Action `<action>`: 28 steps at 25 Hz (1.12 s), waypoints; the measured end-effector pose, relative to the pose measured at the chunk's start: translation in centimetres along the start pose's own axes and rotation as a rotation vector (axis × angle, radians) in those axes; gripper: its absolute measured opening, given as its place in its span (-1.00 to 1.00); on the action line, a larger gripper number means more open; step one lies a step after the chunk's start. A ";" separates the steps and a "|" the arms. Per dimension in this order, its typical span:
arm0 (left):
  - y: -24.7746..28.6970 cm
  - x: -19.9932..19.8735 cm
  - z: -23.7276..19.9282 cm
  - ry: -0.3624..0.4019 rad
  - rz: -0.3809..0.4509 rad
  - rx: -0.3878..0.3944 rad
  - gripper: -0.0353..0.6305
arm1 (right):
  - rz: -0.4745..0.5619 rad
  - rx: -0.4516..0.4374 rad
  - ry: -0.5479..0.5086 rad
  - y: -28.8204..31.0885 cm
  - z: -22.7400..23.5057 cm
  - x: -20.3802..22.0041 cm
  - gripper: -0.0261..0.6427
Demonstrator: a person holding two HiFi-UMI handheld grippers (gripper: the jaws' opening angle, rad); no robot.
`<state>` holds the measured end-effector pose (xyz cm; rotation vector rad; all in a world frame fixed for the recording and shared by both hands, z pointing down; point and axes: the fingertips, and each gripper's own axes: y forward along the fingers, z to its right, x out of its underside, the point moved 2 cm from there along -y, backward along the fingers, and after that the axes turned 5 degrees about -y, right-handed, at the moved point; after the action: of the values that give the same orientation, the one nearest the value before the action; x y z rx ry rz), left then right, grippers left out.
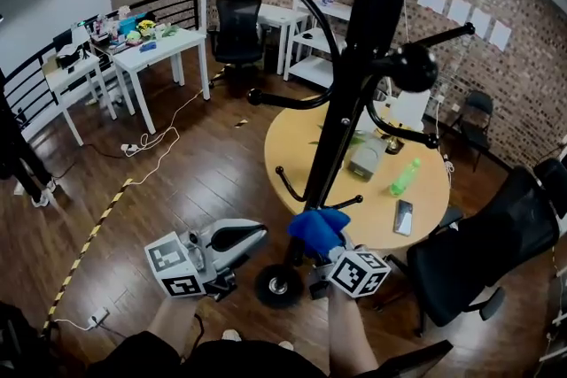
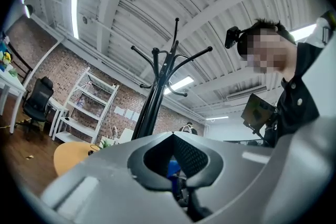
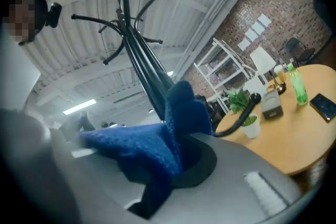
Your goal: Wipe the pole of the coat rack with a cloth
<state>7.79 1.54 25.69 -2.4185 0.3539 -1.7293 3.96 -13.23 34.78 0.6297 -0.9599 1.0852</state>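
1. The jaws of the right gripper [image 1: 326, 250] are clamped on a blue cloth [image 1: 316, 228], which is pressed against the coat rack's pole [image 1: 348, 102] low down, just above the base [image 1: 279, 286].
2. The left gripper [image 1: 244, 236] has its jaws closed and empty, near the base.

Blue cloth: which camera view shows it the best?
Right gripper view: the blue cloth is large, clamped in its jaws. Head view shows it small by the pole; left gripper view, only a sliver.
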 end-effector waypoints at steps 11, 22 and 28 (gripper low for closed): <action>-0.2 1.4 -1.6 -0.018 -0.031 -0.085 -0.88 | 0.077 -0.101 0.122 -4.6 -2.4 -0.9 -0.86; -4.0 0.2 -9.4 -0.203 -0.019 0.046 -0.88 | 0.497 -0.100 0.102 -0.5 -13.4 -6.6 -0.86; -3.2 0.3 -11.5 -0.430 -0.010 0.206 -0.88 | 0.631 0.027 0.056 3.6 -14.8 -6.3 -0.86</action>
<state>-2.64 4.69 30.51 -2.5445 0.1023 -1.1336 4.54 -2.63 22.21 0.3134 -1.1289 1.6639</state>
